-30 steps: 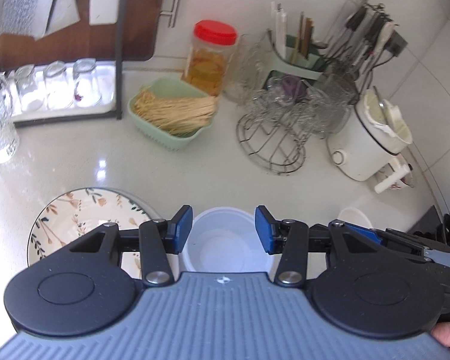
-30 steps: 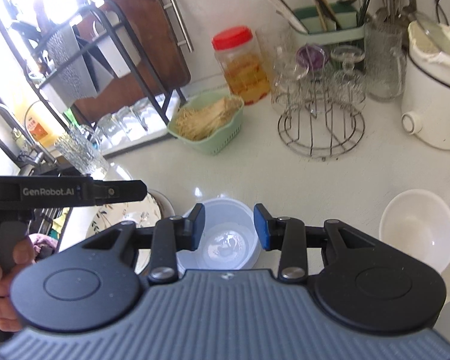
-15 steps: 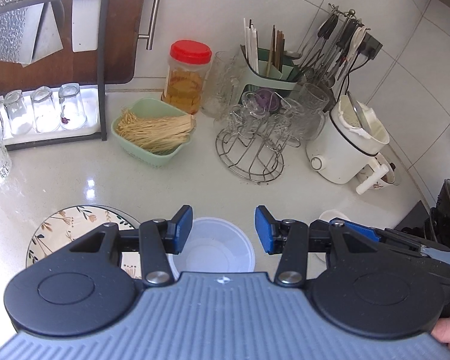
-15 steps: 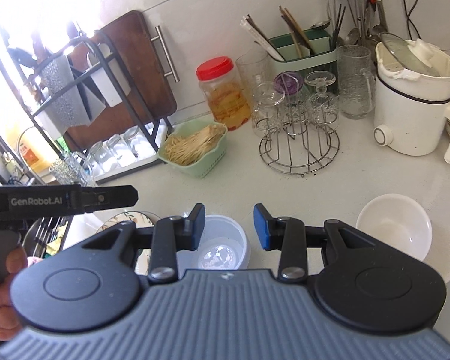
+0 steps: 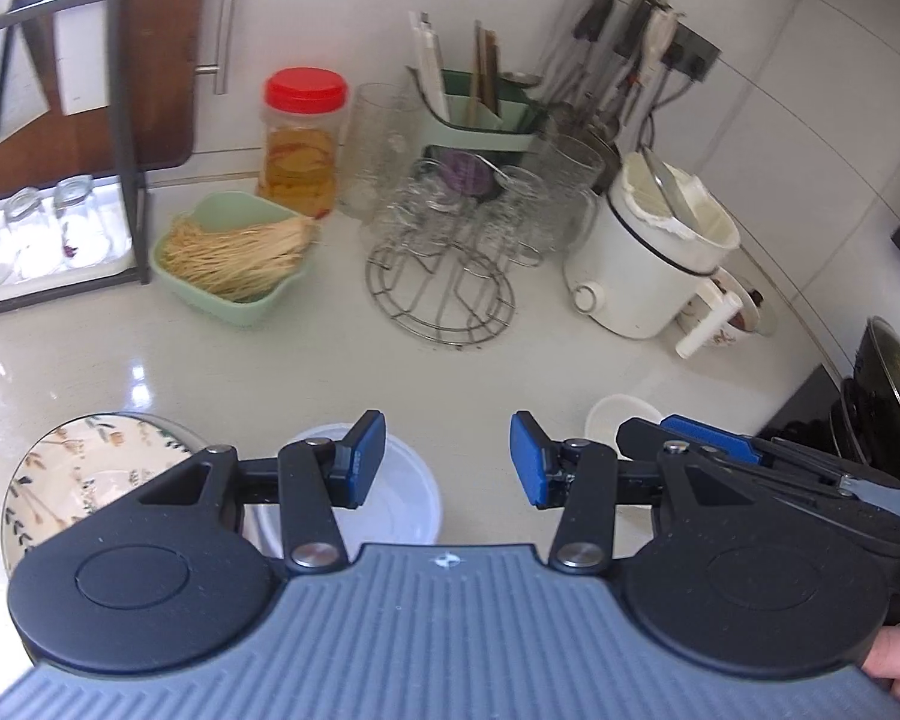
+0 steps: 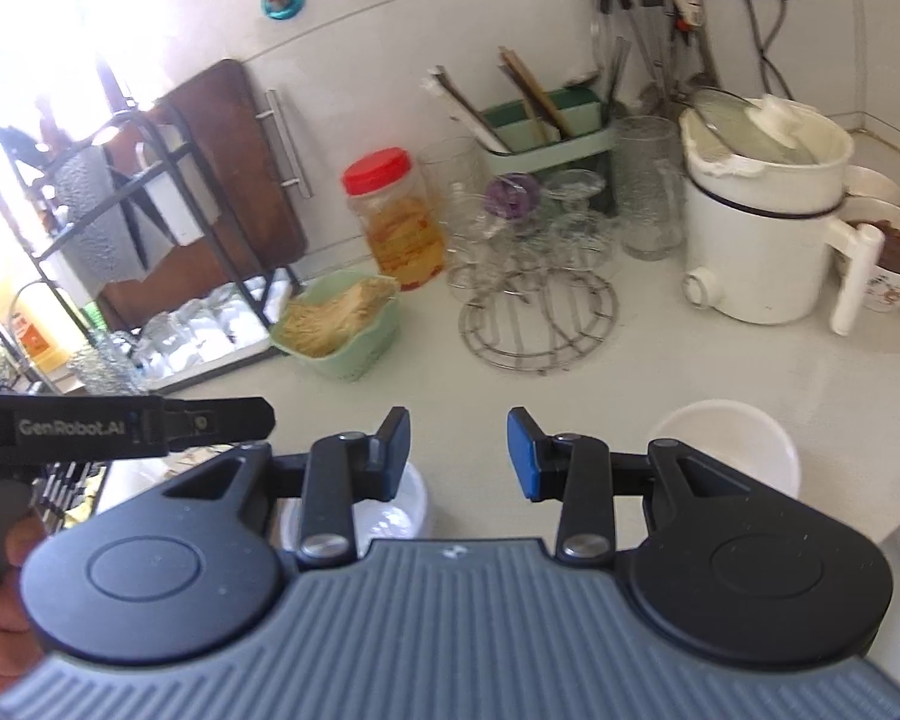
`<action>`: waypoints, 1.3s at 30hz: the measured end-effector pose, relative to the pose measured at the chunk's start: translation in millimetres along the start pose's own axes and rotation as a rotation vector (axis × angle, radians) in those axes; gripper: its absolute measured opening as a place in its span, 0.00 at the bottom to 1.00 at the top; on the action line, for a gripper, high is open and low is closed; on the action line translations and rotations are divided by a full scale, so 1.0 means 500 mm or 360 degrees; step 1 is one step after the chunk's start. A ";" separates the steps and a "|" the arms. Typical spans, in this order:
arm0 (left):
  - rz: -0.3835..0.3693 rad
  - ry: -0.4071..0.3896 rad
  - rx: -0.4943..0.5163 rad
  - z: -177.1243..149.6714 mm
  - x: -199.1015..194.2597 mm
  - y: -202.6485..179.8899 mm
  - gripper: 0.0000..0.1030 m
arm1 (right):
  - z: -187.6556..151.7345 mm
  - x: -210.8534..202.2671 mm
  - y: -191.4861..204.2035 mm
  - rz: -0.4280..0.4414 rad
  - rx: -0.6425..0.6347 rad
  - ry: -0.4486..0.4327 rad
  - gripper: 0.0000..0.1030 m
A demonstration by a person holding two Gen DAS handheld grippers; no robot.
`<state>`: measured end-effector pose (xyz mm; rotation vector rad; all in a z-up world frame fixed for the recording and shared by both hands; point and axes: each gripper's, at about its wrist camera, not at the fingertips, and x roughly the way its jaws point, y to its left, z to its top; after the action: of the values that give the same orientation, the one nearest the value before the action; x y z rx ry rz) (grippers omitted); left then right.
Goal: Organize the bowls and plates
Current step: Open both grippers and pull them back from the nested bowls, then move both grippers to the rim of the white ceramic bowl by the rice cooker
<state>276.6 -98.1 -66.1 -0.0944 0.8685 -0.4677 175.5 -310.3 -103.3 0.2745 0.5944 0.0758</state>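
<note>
Glossy white countertop runs to a tiled wall. Using the round wire glass rack (image 5: pixel 441 294) as landmark: your left gripper (image 5: pixel 447 459) and right gripper (image 6: pixel 459 453) hover nearer you, both spread wide and empty, likely lining up the clear plastic bowl (image 5: pixel 399 501) beside the floral ceramic plate (image 5: pixel 75 468); the small white bowl (image 6: pixel 732 447) sits right of it

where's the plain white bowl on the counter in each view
Left wrist: the plain white ceramic bowl peeks out low right of centre, partly hidden by the right gripper.
Right wrist: lower right, behind the right gripper's arm.
Shared landmark: round wire glass rack.
</note>
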 end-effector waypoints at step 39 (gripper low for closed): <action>-0.0164 0.0249 0.0203 -0.024 0.223 -0.182 0.50 | -0.060 -0.037 -0.254 -0.0383 0.0245 0.0089 0.38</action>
<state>296.5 -226.3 -129.2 0.0147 0.9880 -0.6321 142.2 -427.9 -152.2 0.3491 0.6859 -0.1954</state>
